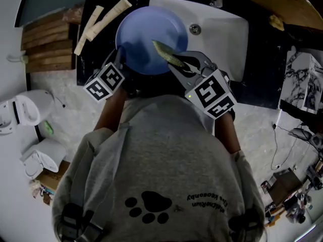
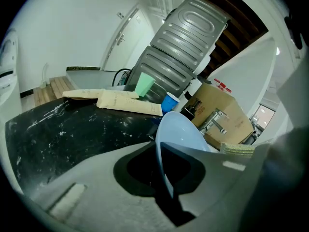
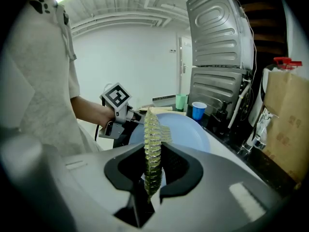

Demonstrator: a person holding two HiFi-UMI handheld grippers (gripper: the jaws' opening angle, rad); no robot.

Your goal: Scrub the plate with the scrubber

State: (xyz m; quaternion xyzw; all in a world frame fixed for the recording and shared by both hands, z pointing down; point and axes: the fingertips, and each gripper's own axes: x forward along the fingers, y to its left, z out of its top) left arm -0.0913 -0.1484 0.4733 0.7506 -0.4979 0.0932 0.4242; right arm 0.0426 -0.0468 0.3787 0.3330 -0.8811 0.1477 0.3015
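Now, blue plate (image 1: 146, 39): held at white sink's (image 1: 224, 32) left edge; rigid, light, likely slippery.
Left gripper (image 2: 165, 178): clamped on plate's near rim.
Right gripper (image 3: 151, 180): pinching thin, soft scrubber (image 3: 152, 134) over plate's face.

The person wore a grey short-sleeved T-shirt (image 1: 161, 155) with a black paw print (image 1: 150, 206) and small black lettering (image 1: 208, 200) on its back. The left gripper (image 1: 121, 59) and right gripper (image 1: 180, 63) had grey bodies with black jaw linings, and each bore a white cube (image 1: 104, 81) of black square markers.
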